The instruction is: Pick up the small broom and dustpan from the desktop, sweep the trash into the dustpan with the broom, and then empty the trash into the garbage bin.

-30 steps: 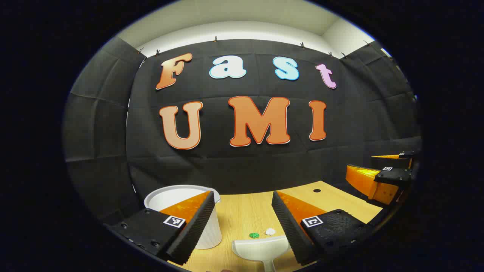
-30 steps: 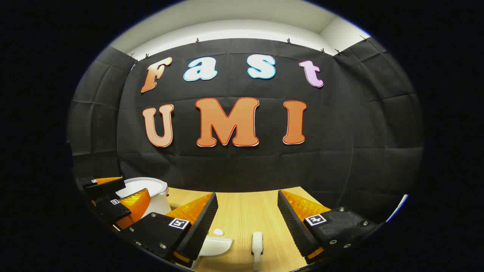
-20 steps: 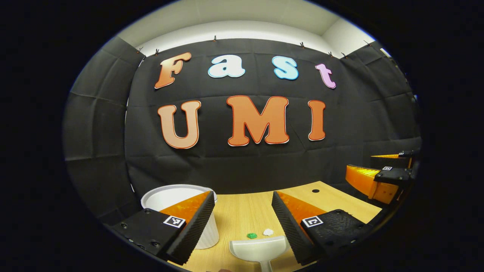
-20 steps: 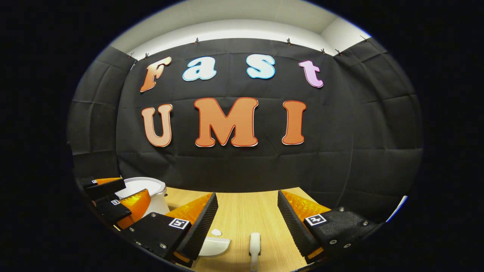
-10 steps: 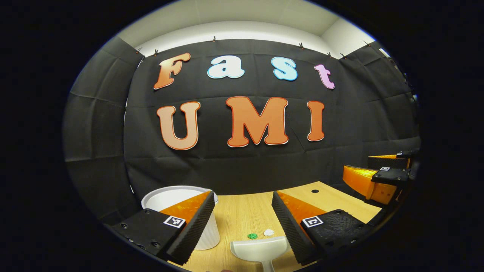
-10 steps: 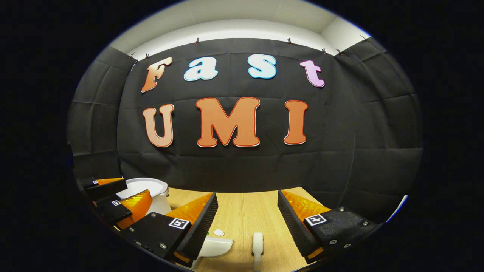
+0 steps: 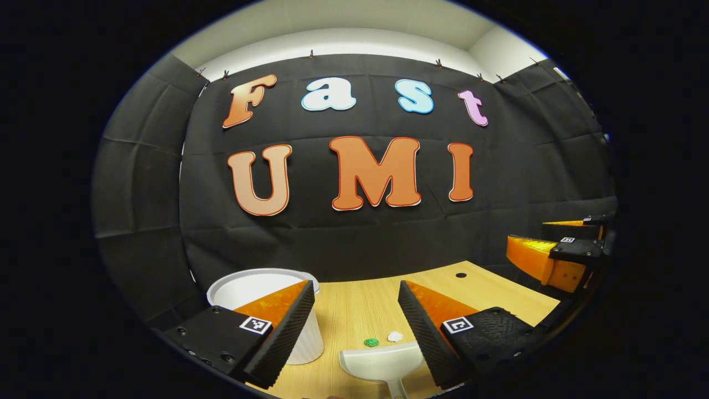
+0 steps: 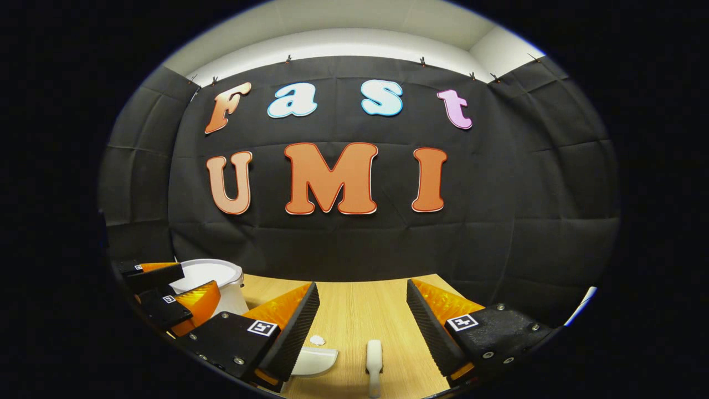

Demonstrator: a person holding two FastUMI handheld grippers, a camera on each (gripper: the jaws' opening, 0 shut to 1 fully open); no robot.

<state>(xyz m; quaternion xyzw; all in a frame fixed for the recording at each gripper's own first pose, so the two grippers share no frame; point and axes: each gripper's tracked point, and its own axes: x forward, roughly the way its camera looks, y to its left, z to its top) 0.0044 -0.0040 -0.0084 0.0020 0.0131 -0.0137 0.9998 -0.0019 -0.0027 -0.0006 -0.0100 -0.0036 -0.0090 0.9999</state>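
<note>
- The white dustpan (image 7: 382, 363) lay flat on the wooden surface (image 7: 354, 310) near its front edge, mouth turned toward the back wall and handle toward the camera in the left gripper view.
- Two small bits of trash, a green scrap (image 7: 371, 342) and a white scrap (image 7: 395, 336), sat just beyond the dustpan's open lip, close together but apart from it.
- The small broom (image 8: 374, 357) lay on the surface to the right of the dustpan, white handle end toward the camera in the right gripper view; its bristle end could not be made out.
- The white garbage bin (image 7: 266, 310) stood upright toward the surface's back left corner, well apart from the trash.
- The left hand-held gripper (image 7: 356, 324) hung above the dustpan with its fingers spread wide and nothing between them.
- The right hand-held gripper (image 8: 363, 324) hung above the broom, likewise spread wide and holding nothing.
- A small dark hole (image 7: 461, 275) showed in the surface near its back right edge.
</note>
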